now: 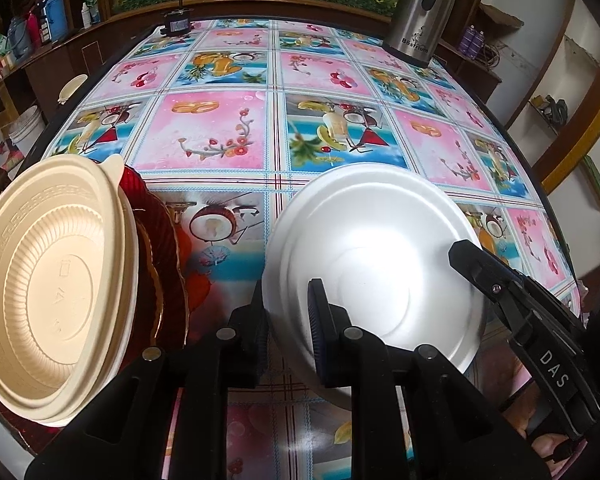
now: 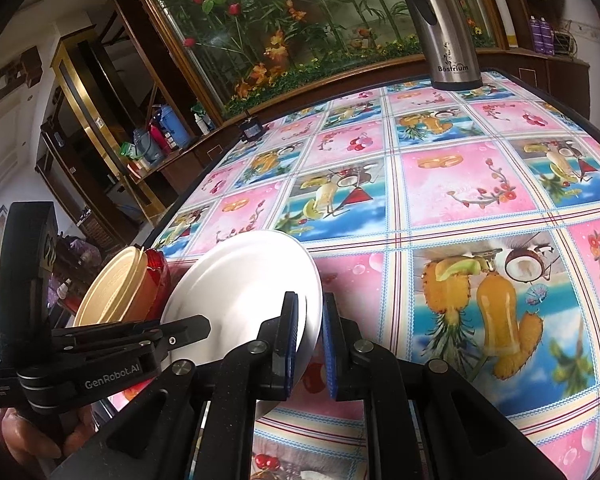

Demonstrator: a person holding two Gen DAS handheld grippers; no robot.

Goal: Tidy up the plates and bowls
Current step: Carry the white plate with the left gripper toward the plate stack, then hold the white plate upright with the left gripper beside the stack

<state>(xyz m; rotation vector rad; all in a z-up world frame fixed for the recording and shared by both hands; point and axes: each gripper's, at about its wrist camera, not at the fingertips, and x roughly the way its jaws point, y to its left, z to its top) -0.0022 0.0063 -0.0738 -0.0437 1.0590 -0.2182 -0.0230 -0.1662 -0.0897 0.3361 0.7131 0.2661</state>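
Beside the beige bowl: the white plate (image 1: 374, 256) is held tilted, just to its right, its lower edge near or on the bench (image 1: 276, 128); contact cannot be told.
Landmark: the beige bowl (image 1: 52, 280) is seated on a red dish (image 1: 160, 264) at the bench's near left edge, its ribbed inside turned toward the left wrist view.
Left tool: the left tool (image 1: 288, 320) is nearly shut, and the plate's rim on the side facing the beige bowl is pinched between its pads.
Right tool: the right tool (image 2: 310, 336) is fully closed on the plate's rim on the side away from the beige bowl.
Step in hand: judged to be the carrying of the white plate toward the beige bowl's stack, or its setting down beside it.
Doing it well: both pinches should be kept firm and moved together, so that the thin rim is not twisted or bent.
Clearance: the plate's edge nearest the beige bowl should be lifted clear of the bowl's rim before it is brought across.
Release: the plate should be levelled and rested before either tool is opened.
Far from the beige bowl: a steel flask (image 1: 420, 12) stands at the opposite corner, well out of the way.
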